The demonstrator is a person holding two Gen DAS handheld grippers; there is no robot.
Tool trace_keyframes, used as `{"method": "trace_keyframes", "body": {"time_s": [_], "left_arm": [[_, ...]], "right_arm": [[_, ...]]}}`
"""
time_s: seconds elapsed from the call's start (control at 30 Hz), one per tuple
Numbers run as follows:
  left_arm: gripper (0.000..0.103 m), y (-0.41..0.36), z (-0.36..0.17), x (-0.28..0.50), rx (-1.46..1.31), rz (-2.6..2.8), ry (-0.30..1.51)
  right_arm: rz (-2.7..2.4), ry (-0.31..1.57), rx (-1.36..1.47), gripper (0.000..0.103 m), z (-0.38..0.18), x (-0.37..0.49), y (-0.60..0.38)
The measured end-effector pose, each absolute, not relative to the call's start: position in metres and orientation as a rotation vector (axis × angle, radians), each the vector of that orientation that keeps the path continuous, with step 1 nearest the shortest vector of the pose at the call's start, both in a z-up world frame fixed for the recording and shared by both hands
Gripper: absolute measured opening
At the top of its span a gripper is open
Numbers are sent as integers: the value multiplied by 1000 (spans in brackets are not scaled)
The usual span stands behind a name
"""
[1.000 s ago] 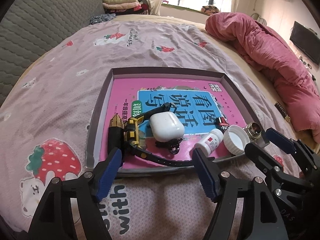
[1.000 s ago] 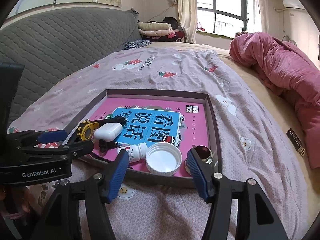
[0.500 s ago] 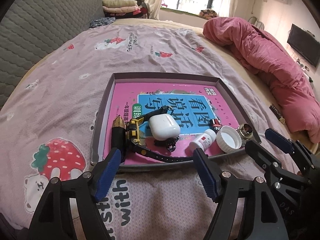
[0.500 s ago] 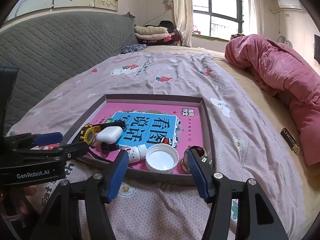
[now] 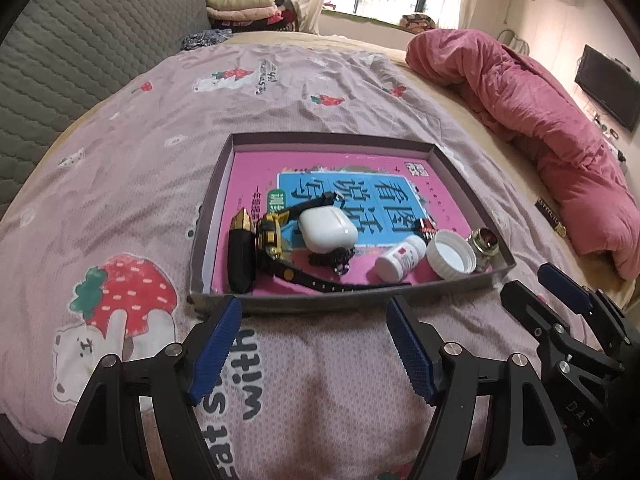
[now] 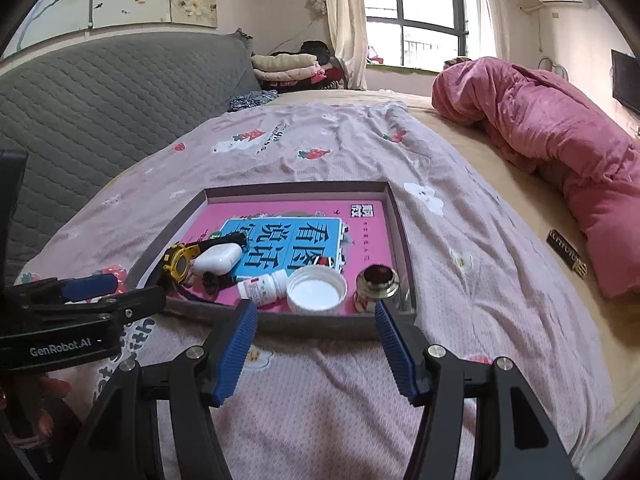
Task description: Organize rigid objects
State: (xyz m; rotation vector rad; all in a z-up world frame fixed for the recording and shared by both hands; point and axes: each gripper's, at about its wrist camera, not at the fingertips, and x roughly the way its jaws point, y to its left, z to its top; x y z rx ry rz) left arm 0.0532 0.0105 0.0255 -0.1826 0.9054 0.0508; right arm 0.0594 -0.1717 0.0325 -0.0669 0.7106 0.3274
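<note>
A shallow grey tray (image 5: 340, 304) (image 6: 320, 326) lies on the bed, lined with a pink and blue book (image 5: 360, 184) (image 6: 304, 232). Along its near edge lie a black and gold case (image 5: 241, 256), a yellow and black watch (image 5: 274, 236) (image 6: 178, 264), a white earbud case (image 5: 327, 229) (image 6: 218, 258), a small white bottle (image 5: 400, 258) (image 6: 264, 286), a white lid (image 5: 451, 260) (image 6: 317, 292) and a small brass-rimmed jar (image 5: 485, 243) (image 6: 375, 286). My left gripper (image 5: 314, 346) (image 6: 92, 292) hovers open in front of the tray. My right gripper (image 6: 316, 350) (image 5: 536, 284) is open too, beside it, holding nothing.
The bed has a lilac strawberry-print sheet (image 5: 132, 184). A pink duvet (image 5: 540, 120) (image 6: 560, 132) is heaped along the right side. A grey quilted headboard (image 6: 100, 92) stands at left, folded clothes (image 6: 292, 66) at the far end. A small dark label (image 6: 568, 256) lies right of the tray.
Both grippers have drawn back from the tray and slightly up, so the tray now sits farther off in both views. The objects in the tray have not moved.
</note>
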Motion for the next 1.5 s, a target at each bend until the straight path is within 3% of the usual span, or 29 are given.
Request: {"method": "trace_keyframes", "body": {"time_s": [0.73, 1.5], "left_arm": [[76, -1, 21, 12, -152, 85, 924], [76, 0, -7, 17, -162, 96, 966]], "right_arm": [[298, 694, -122, 61, 28, 17, -175], [278, 777, -100, 61, -4, 32, -176]]}}
